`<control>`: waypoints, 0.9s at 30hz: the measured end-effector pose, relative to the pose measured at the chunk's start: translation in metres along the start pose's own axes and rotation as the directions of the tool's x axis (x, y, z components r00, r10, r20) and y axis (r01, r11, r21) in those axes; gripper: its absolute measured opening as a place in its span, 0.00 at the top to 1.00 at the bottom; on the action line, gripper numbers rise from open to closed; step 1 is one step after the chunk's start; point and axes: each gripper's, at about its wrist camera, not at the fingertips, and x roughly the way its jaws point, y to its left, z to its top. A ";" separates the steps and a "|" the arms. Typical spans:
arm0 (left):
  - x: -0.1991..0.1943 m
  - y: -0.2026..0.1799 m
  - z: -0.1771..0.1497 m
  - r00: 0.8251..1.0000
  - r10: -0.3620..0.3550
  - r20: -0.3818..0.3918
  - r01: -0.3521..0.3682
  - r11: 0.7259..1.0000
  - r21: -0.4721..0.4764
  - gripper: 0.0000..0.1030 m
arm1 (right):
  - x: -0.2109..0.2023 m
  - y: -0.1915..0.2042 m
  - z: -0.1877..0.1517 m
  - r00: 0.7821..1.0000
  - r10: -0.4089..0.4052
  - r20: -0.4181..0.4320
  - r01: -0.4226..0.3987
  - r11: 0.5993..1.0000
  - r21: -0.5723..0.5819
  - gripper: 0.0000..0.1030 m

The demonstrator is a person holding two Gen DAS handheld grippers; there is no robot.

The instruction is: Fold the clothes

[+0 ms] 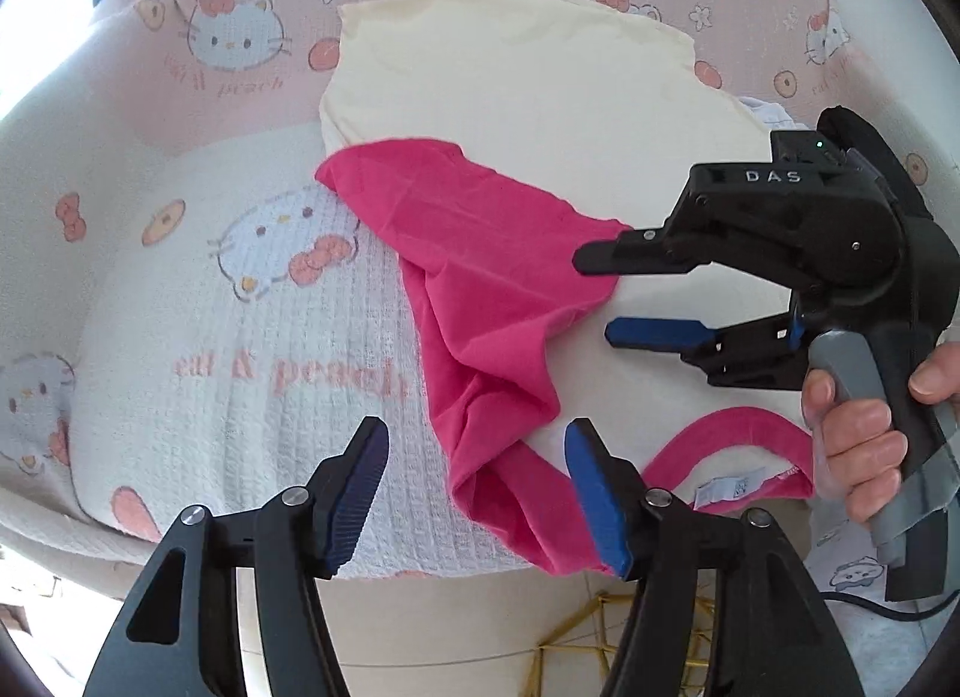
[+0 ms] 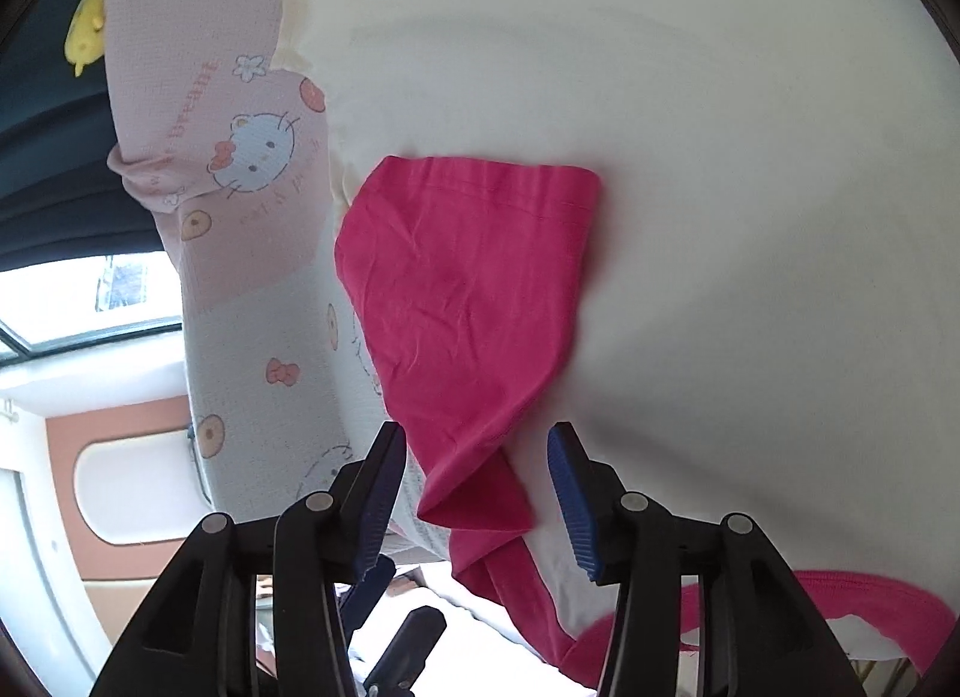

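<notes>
Both jaws stood apart, gripping nothing: left gripper (image 1: 477, 502) and right gripper (image 2: 474, 493) had freed the pink sleeve (image 1: 474, 259), folded inward toward three o'clock across the cream shirt (image 1: 510, 79).

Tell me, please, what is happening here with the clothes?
A person is folding a cream T-shirt with pink sleeves and collar on a cat-print blanket. One pink sleeve has been laid across the shirt's body. Both the left gripper and the right gripper have open jaws, gripping nothing.
</notes>
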 end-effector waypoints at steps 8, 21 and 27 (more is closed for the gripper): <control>0.030 -0.031 0.022 0.998 0.069 0.010 -0.070 0.990 0.123 0.43 | -0.006 -0.015 0.003 0.996 0.066 0.059 -0.071 0.994 0.082 0.48; 0.083 -0.050 0.028 0.985 0.172 -0.017 -0.154 0.917 0.367 0.43 | 0.017 -0.029 0.013 0.986 0.164 0.039 -0.168 0.972 0.163 0.47; 0.082 -0.038 0.032 0.988 0.154 0.002 -0.145 0.925 0.351 0.70 | 0.023 -0.025 0.017 0.983 0.177 0.040 -0.182 0.970 0.162 0.47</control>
